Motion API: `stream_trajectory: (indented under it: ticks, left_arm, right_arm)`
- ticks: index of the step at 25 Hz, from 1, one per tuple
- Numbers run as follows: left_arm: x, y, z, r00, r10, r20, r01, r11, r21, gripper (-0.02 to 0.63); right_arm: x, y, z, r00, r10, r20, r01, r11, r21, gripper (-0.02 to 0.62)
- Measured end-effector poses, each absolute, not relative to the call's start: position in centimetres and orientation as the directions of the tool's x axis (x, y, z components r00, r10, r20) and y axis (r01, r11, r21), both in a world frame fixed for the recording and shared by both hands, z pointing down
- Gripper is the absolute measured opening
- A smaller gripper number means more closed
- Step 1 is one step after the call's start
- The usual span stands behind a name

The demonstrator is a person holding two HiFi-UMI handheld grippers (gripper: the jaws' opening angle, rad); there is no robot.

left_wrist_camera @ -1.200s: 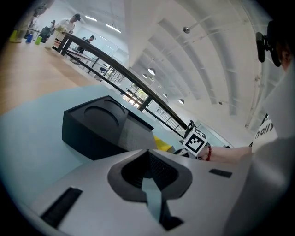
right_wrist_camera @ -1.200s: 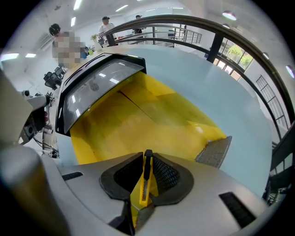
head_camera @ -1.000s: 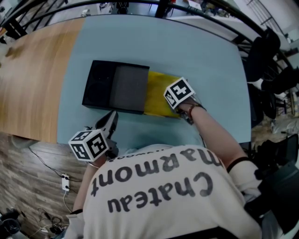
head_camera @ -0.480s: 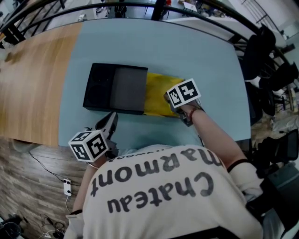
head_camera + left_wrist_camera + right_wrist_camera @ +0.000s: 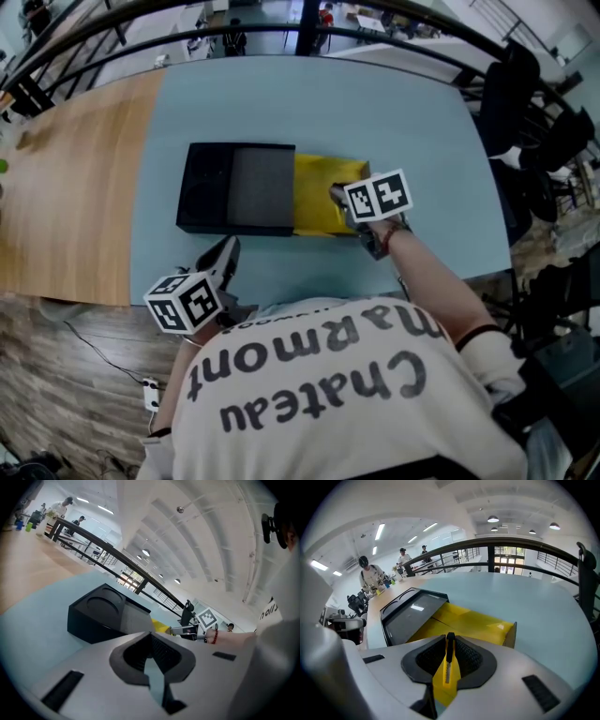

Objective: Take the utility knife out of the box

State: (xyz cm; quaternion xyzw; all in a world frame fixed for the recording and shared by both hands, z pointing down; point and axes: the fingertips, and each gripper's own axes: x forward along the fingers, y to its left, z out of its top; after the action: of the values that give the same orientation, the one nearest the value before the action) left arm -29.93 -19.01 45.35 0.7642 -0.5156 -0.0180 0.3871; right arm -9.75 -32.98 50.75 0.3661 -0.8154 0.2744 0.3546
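Note:
A black box (image 5: 239, 187) lies on the blue-grey table (image 5: 394, 103), with its yellow inner tray (image 5: 319, 202) slid out to the right. My right gripper (image 5: 337, 194) hangs over the tray's right end, pointing steeply down. It is shut on a yellow utility knife (image 5: 447, 667), which stands on edge between the pads (image 5: 466, 656). The tray (image 5: 473, 623) and the box (image 5: 410, 613) lie below and beyond it. My left gripper (image 5: 228, 249) hovers near the table's front edge, short of the box (image 5: 101, 613). Its tips (image 5: 151, 634) meet with nothing between them.
A bare wooden tabletop (image 5: 66, 178) adjoins the blue surface on the left. Black chairs (image 5: 525, 103) stand off the table's right side. A dark railing (image 5: 497, 543) runs behind the table, and people (image 5: 370, 576) stand at benches in the far background.
My right gripper has risen from the yellow tray and rolled, the knife still in its jaws. The left gripper has stayed where it was.

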Motion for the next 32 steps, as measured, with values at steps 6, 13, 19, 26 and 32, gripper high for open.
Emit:
stream_trajectory:
  ticks: [6, 13, 19, 26, 32]
  left_arm:
    - [-30.1, -18.2, 44.7, 0.471, -0.804, 0.364, -0.782, -0.189, 0.594, 0.003]
    - [-28.6, -18.0, 44.0, 0.489, -0.796, 0.357, -0.785, -0.222, 0.579, 0.003]
    - [-26.9, -18.0, 42.7, 0.484, -0.795, 0.366, -0.803, -0.237, 0.547, 0.003]
    - [-23.9, -18.0, 41.3, 0.394, -0.858, 0.329, -0.834, -0.183, 0.52, 0.003]
    - [-19.8, -18.4, 40.5, 0.348, -0.885, 0.31, -0.845, -0.153, 0.512, 0.003]
  right_arm:
    - [-9.7, -32.4, 49.1, -0.505, -0.463, 0.728, -0.805, 0.556, -0.205, 0.084]
    - [-9.9, -31.7, 45.9, -0.563, -0.527, 0.637, -0.791, 0.567, -0.23, 0.084]
    - [-9.2, -31.5, 43.5, -0.618, -0.562, 0.549, -0.767, 0.585, -0.265, 0.084]
    - [-5.8, -31.5, 42.5, -0.682, -0.556, 0.476, -0.726, 0.597, -0.342, 0.084]
    - [-1.7, -32.0, 41.0, -0.723, -0.535, 0.438, -0.689, 0.612, -0.39, 0.084]
